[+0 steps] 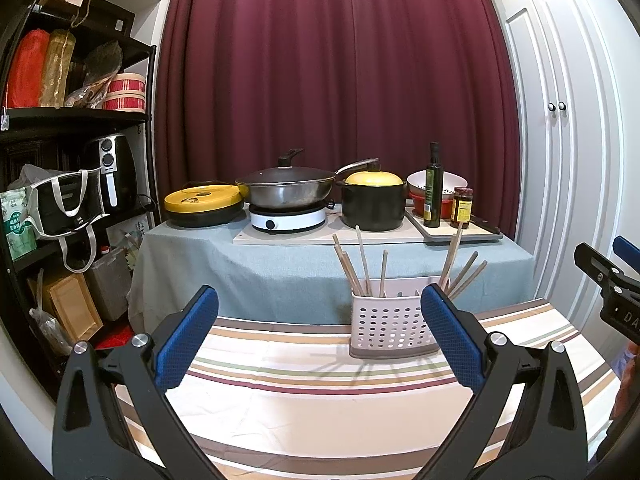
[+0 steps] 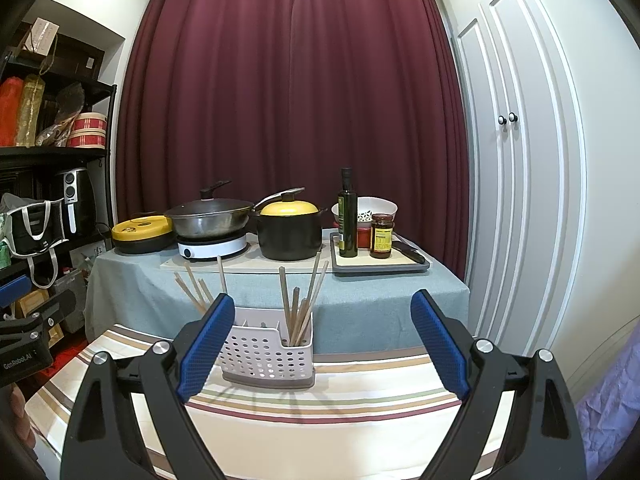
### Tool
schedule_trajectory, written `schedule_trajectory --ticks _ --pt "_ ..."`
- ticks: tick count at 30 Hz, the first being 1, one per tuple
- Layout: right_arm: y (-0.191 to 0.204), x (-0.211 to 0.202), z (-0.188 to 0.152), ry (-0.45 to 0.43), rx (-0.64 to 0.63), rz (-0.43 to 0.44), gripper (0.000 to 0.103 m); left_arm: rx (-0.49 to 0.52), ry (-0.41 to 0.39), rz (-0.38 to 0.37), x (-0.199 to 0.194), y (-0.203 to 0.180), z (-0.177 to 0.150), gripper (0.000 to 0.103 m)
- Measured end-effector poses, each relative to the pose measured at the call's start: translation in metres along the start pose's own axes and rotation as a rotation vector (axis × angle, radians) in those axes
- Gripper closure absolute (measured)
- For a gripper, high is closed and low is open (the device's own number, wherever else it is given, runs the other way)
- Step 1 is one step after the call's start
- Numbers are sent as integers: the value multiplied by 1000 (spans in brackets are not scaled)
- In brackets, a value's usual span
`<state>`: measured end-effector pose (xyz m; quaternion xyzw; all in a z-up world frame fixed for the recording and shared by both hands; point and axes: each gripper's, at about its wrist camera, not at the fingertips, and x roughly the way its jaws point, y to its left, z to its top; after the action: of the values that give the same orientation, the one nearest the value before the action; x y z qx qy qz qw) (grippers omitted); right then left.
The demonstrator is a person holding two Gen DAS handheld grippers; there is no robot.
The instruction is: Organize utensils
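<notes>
Chopsticks (image 1: 362, 266) fan from both ends of the perforated caddy (image 1: 386, 326) on the striped worktop (image 1: 304, 396) | left wrist view: left gripper (image 1: 316, 336) jaws wide, empty, short of the caddy | right wrist view: right gripper (image 2: 320, 344) jaws wide, empty; best to approach from above and pinch one stick high.

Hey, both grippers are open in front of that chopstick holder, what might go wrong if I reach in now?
1. The chopsticks lean outward at loose angles in the perforated holder; brushing one may flick others out.
2. The holder looks light and sits near the far edge of the striped tablecloth, so a sideways pull might tip it.
3. The left gripper and right gripper converge on one holder and may collide.
</notes>
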<state>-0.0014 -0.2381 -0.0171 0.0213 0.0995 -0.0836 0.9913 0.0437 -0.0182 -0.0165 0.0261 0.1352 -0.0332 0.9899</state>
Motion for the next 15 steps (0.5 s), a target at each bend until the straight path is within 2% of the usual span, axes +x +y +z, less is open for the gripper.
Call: schedule_trajectory --ticks 15 --pt "2 0 1 4 -1 2 16 -8 5 11 3 -2 0 4"
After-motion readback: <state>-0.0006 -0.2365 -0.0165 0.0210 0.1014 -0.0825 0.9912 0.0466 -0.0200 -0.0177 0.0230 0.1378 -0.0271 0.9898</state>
